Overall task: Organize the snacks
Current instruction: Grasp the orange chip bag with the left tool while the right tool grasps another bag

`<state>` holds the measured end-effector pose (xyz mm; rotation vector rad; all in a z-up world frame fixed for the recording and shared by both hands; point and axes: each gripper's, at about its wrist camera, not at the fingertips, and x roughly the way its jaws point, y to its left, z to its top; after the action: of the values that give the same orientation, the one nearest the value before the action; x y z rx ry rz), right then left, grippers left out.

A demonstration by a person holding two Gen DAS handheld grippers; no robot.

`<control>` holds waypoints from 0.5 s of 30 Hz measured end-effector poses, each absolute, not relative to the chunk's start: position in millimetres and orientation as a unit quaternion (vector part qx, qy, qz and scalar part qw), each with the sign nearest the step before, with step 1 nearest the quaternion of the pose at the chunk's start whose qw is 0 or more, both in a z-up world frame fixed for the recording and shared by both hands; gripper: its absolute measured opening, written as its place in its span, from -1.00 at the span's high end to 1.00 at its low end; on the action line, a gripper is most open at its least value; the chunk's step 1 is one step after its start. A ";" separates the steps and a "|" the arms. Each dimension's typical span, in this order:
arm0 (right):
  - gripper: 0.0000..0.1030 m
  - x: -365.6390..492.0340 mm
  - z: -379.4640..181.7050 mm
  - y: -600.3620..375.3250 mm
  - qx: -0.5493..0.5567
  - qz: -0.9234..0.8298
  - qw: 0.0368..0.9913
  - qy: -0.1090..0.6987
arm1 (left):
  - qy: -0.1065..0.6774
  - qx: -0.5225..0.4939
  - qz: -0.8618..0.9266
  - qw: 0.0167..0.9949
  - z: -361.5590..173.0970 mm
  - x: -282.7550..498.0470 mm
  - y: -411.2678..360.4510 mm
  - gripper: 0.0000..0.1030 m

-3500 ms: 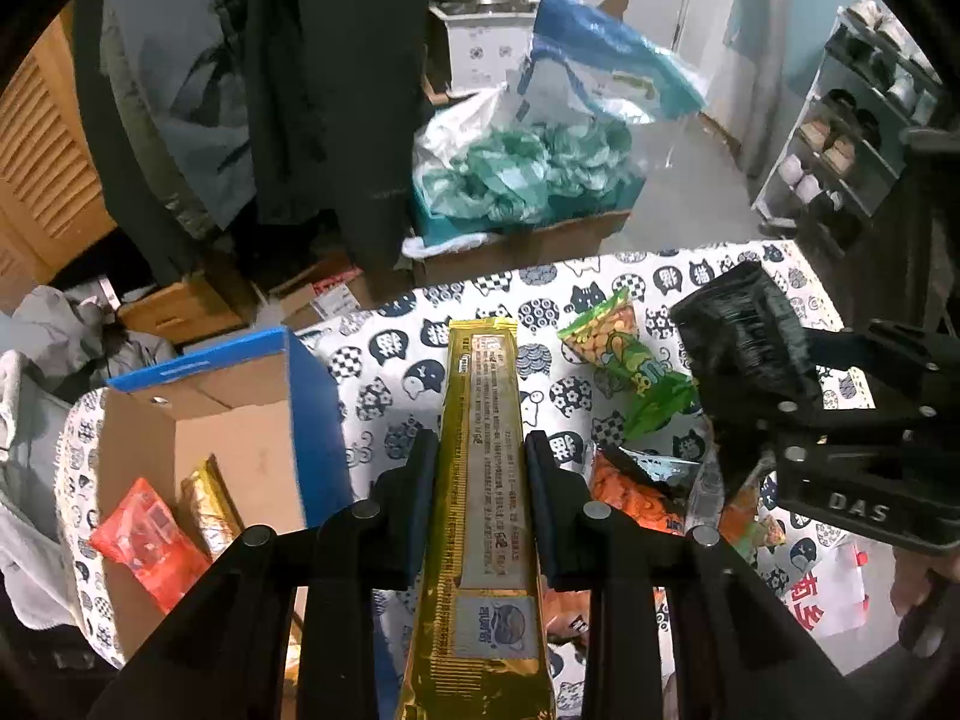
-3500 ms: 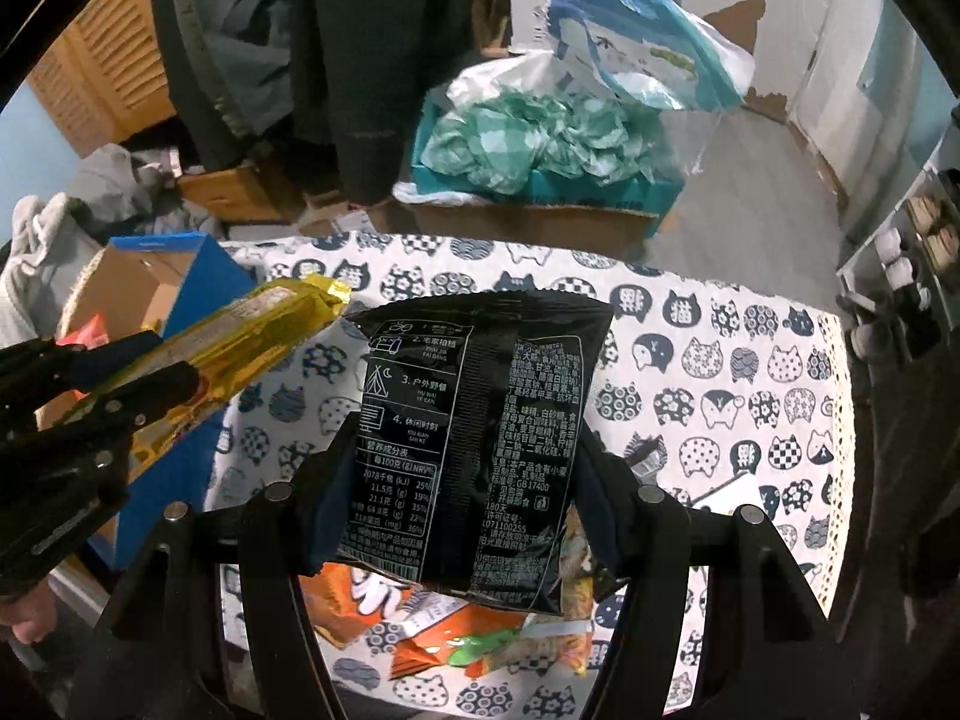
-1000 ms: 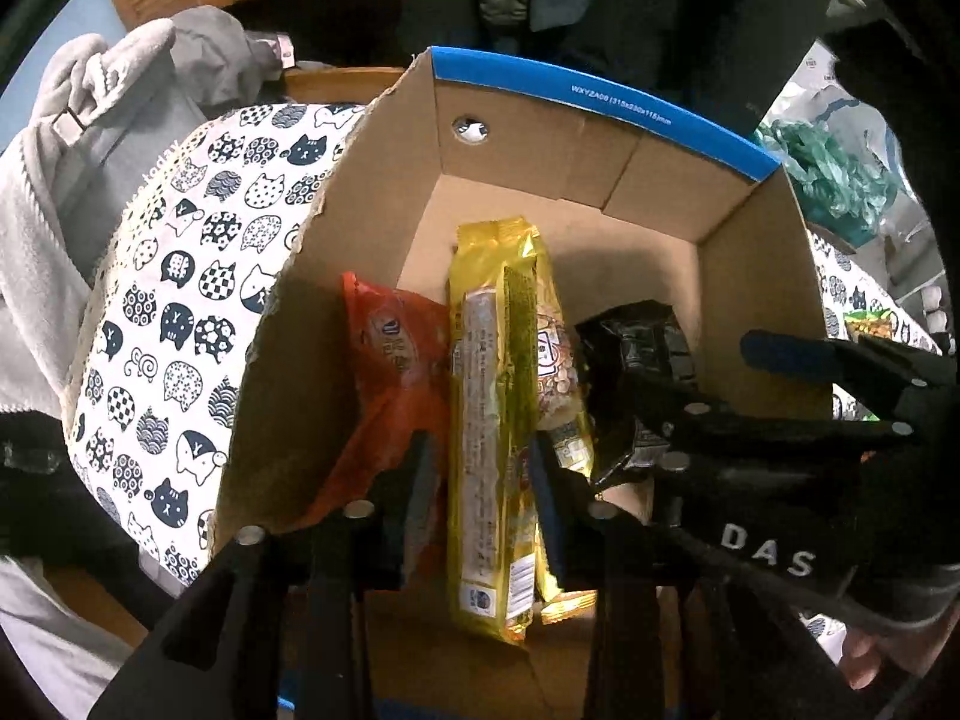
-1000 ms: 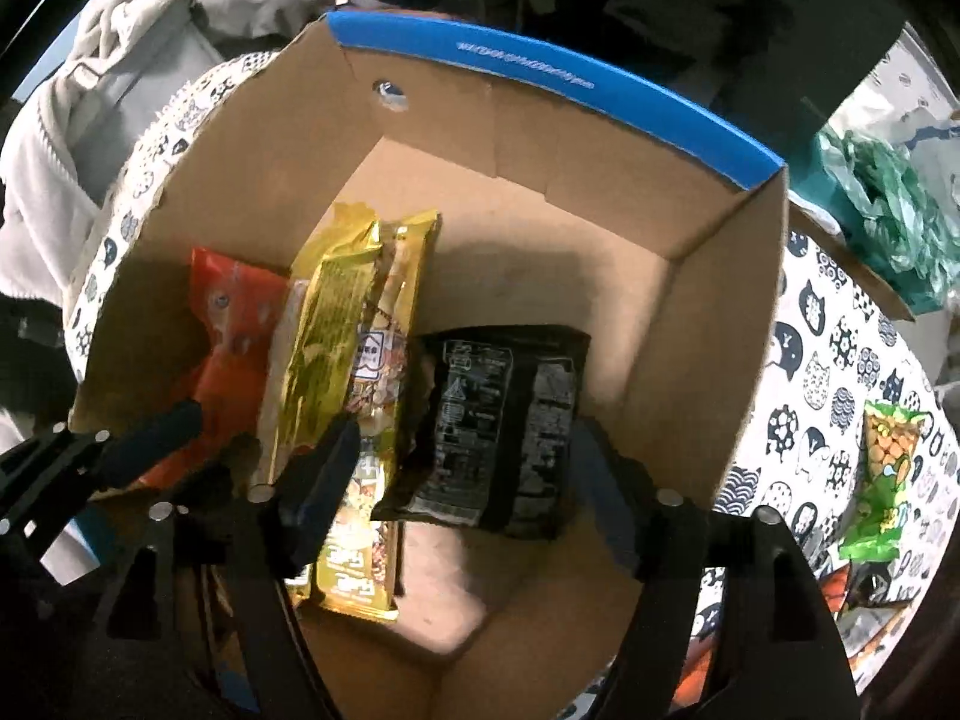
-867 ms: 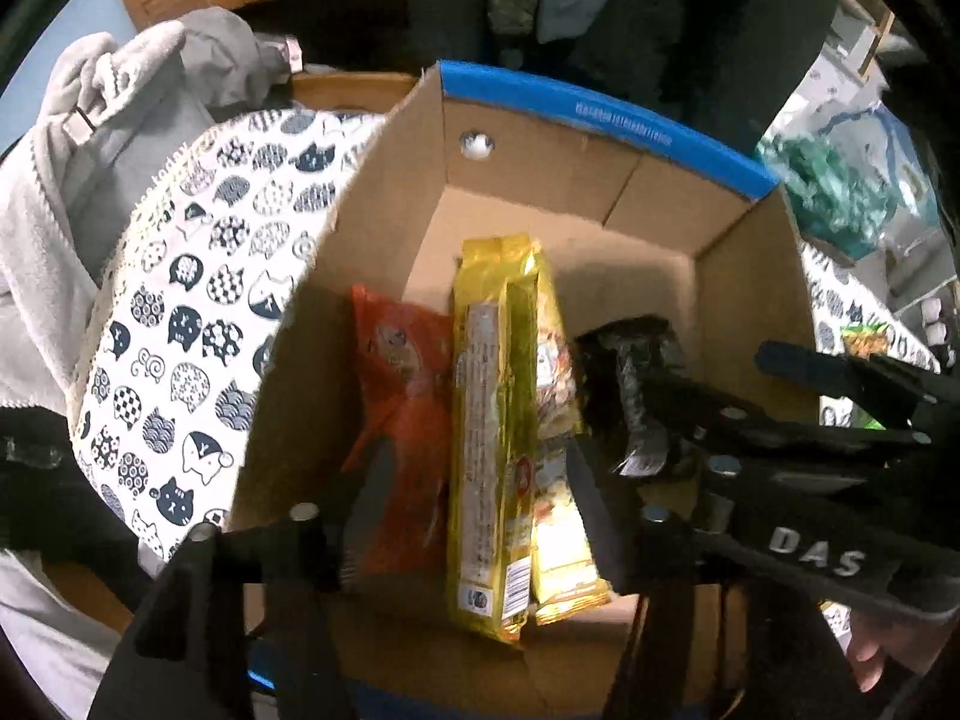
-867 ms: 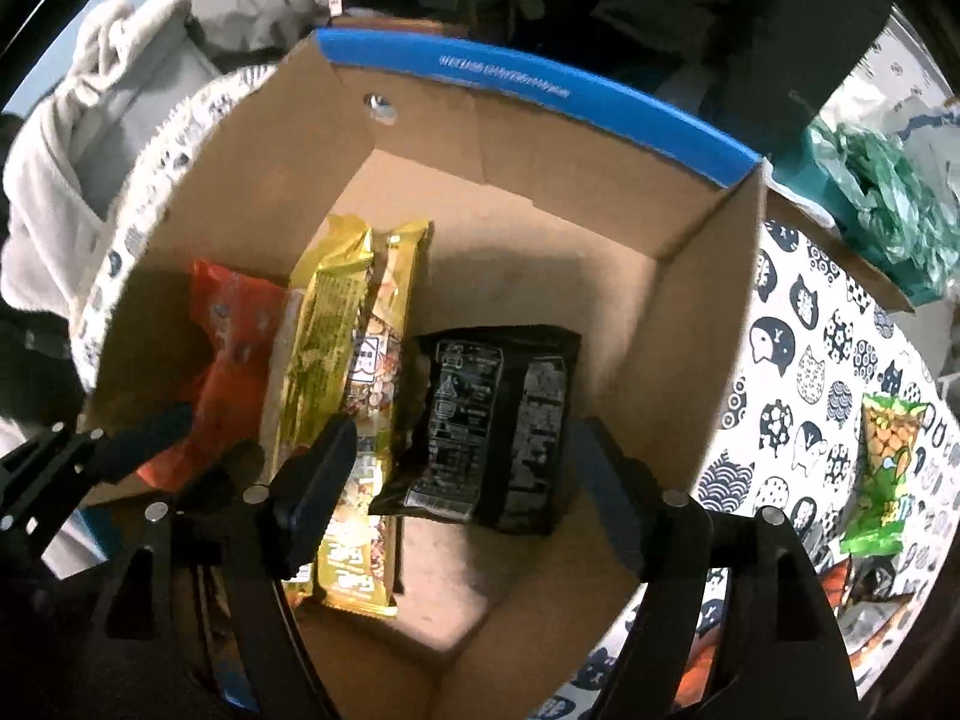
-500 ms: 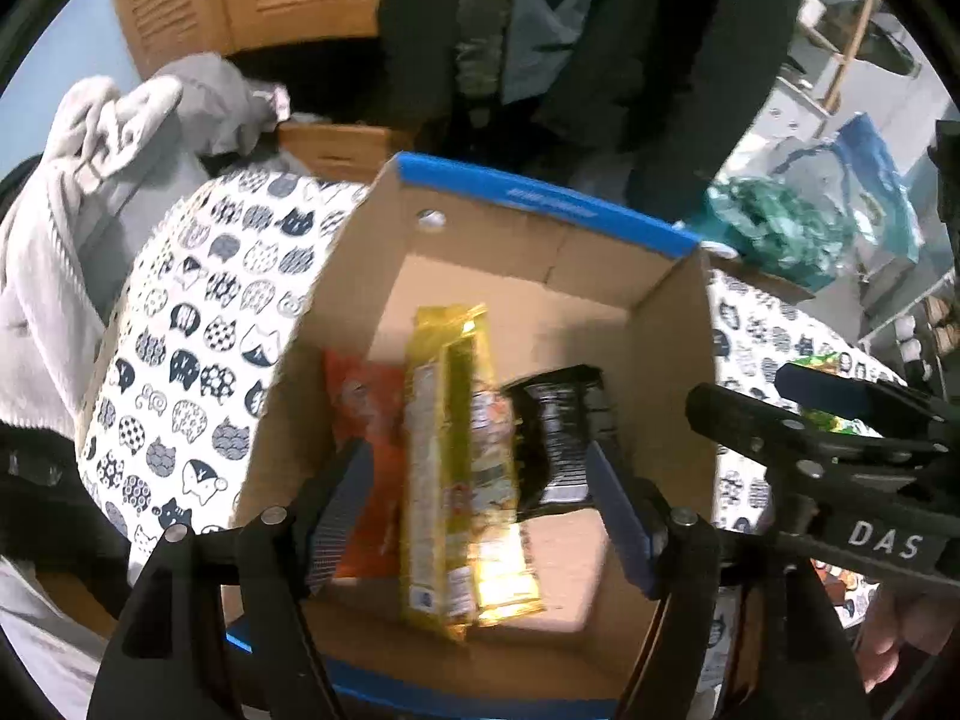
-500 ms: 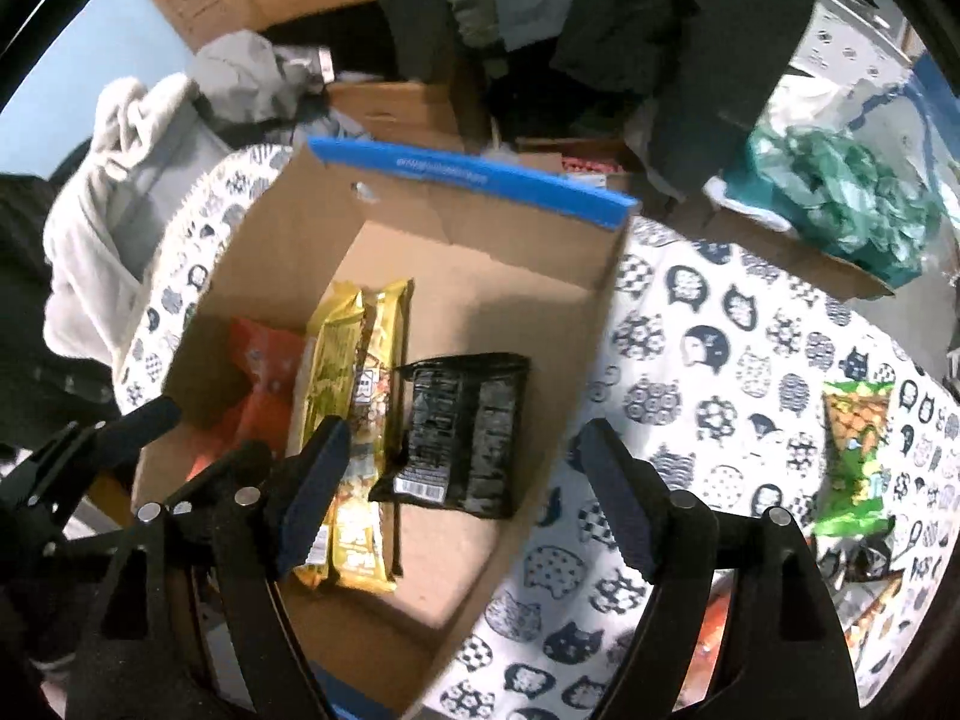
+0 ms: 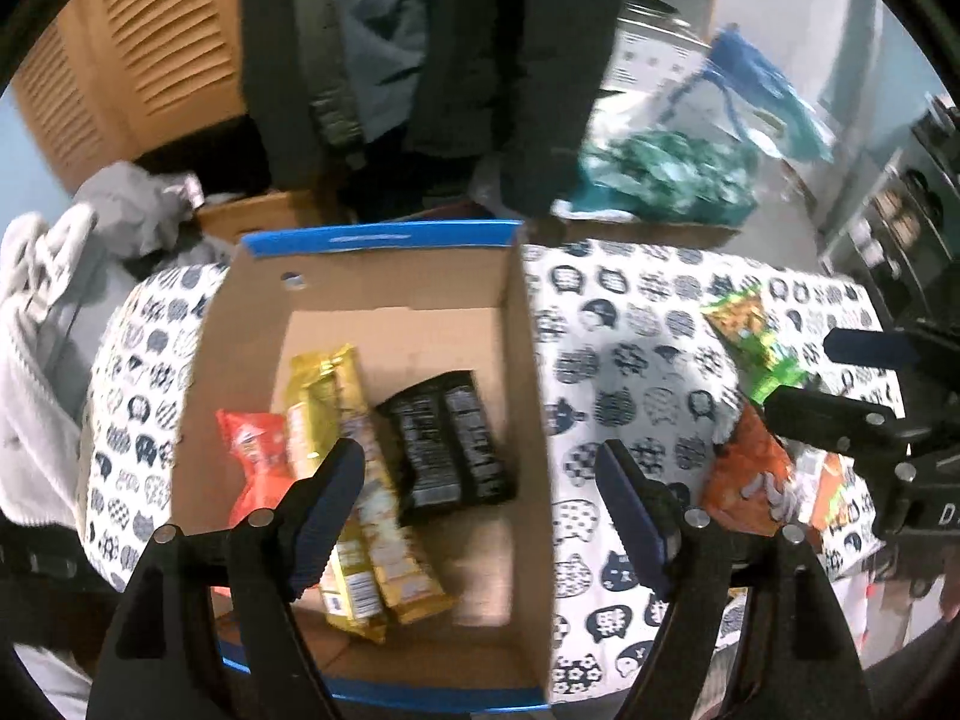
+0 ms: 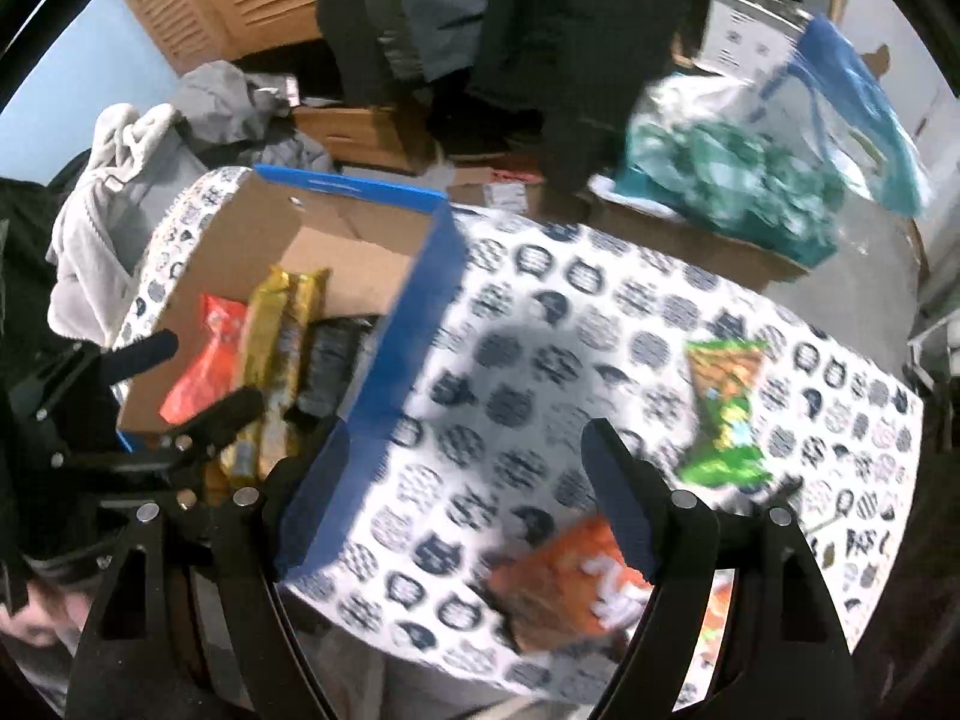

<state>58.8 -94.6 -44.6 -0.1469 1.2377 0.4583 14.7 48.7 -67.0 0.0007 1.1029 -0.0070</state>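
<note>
We see a cat-print tablecloth (image 10: 540,372) under the blue-edged cardboard box (image 9: 384,240); dark coats (image 9: 432,48) hang behind. Left gripper (image 9: 480,480) and right gripper (image 10: 468,474) both gape, released.

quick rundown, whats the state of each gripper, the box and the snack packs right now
left hand-held gripper: open, holding nothing
right hand-held gripper: open, holding nothing
cardboard box: open-topped, on the table
black pack: lying flat in the box
gold packs: lying side by side in the box
red pack: in the box
green pack: out on the tablecloth
orange pack: out on the tablecloth
</note>
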 end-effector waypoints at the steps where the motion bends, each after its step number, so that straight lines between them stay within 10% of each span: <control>1: -0.55 56.4 -44.4 -104.6 -0.071 0.208 0.788 0.575 | 0.524 0.006 -0.010 0.852 -67.2 14.3 42.1 -0.56; 15: -0.55 35.1 -84.1 -224.9 -0.010 0.127 0.782 0.610 | 0.541 0.082 -0.117 0.829 -89.2 6.0 -56.2 -0.60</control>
<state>35.1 -224.9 -84.1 -0.0209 1.3172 0.2749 6.0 -56.2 -89.2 0.1746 1.1473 -0.2478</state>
